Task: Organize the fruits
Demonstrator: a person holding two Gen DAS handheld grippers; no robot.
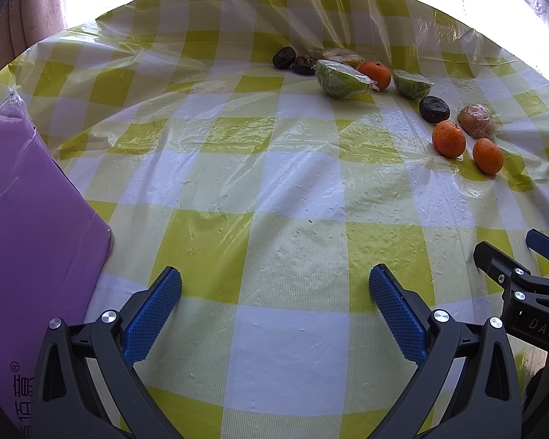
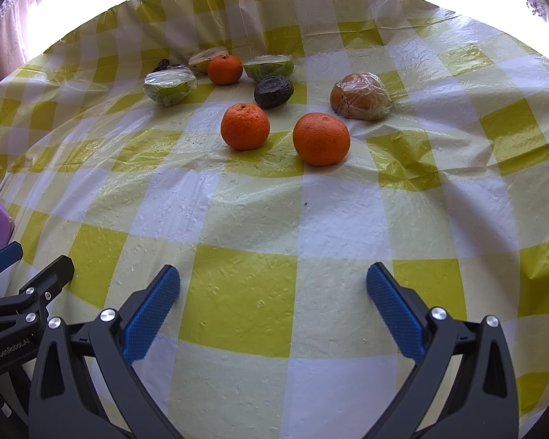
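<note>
Your left gripper (image 1: 274, 311) hangs low over the yellow-and-white checked tablecloth (image 1: 274, 248) with its jaws spread wide and nothing between the blue pads (image 1: 153, 314); your right gripper (image 2: 272, 309) is the same, wide apart and empty. Take the dark wrinkled fruit (image 2: 273, 91) in the middle of the spread as your landmark. Nearer to you than it sit two mandarins, one (image 2: 245, 126) just in front of it and the other (image 2: 321, 139) in front and to its right, the two close together but apart. To its right lies a brownish fruit wrapped in cling film (image 2: 360, 97). Just behind it is a wrapped green fruit half (image 2: 269, 67), and behind and to its left a third mandarin (image 2: 224, 69). Further left rests another wrapped green half (image 2: 170, 86), with a pale cut piece (image 2: 206, 59) beyond. A purple box (image 1: 29, 226) lies at the table's left edge, well apart from the fruit.
</note>
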